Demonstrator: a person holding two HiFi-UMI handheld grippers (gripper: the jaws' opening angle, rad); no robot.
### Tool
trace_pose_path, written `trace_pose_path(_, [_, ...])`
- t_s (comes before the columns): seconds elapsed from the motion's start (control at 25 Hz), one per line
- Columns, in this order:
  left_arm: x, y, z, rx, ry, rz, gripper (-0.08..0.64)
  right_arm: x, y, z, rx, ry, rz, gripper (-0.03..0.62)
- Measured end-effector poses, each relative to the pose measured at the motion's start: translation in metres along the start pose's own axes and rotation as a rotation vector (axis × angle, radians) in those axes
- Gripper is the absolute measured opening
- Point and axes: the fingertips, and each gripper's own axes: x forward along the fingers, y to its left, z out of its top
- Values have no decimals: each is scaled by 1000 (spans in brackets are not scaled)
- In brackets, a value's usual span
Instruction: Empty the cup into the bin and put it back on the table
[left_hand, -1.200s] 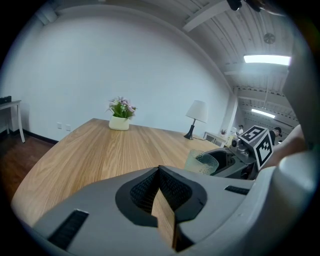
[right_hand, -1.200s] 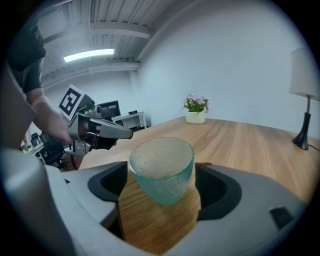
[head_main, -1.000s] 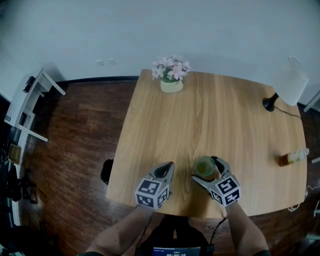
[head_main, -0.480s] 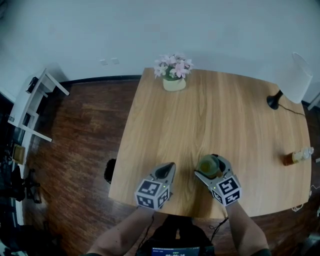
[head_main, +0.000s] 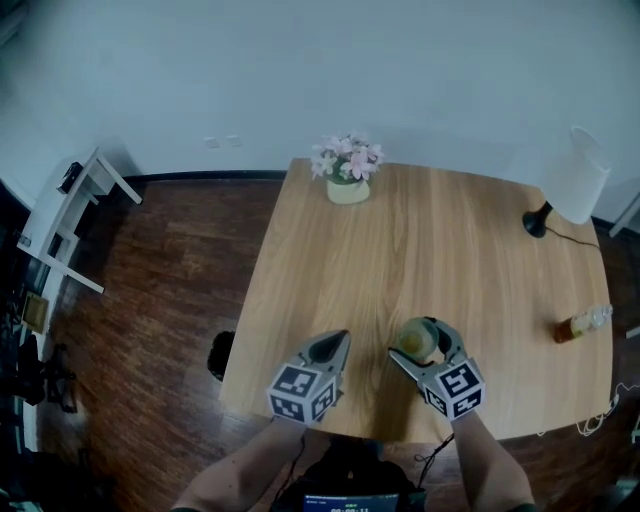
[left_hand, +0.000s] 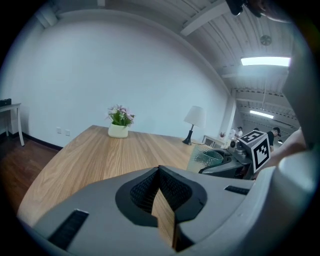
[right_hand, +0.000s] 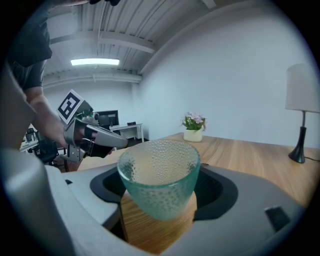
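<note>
**Cup pinched in my right tongs above the table's near edge; slip and collision are my worries.**

Head view: the cup (head_main: 416, 337) sits in the right gripper (head_main: 413, 344) above the table (head_main: 440, 230). What I take for the bin (head_main: 217, 354) is on the floor to the left, so swinging across could clip the left gripper (head_main: 337, 341).
Left gripper view: jaws pressed together, empty.
Right gripper view: the jaws have just been closing on the cup's tapered, pebbled glass, which might slide out when tipped.

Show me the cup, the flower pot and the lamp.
cup (right_hand: 159, 187): right gripper view, on its glass wall.
flower pot (head_main: 347, 191): head view, on the pot's side.
lamp (head_main: 577, 175): head view, on its shade.
</note>
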Motion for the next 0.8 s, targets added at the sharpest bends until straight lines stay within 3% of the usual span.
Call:
trace_pose_path(0.4, [-32,-21,79,40,-144,-21,-6,-43,12,83,-52,-79,13,393])
trace_pose_path(0.8, [-56,-39,117,72,-218,-52,-6,-69,24,128,-71,-118,10,393])
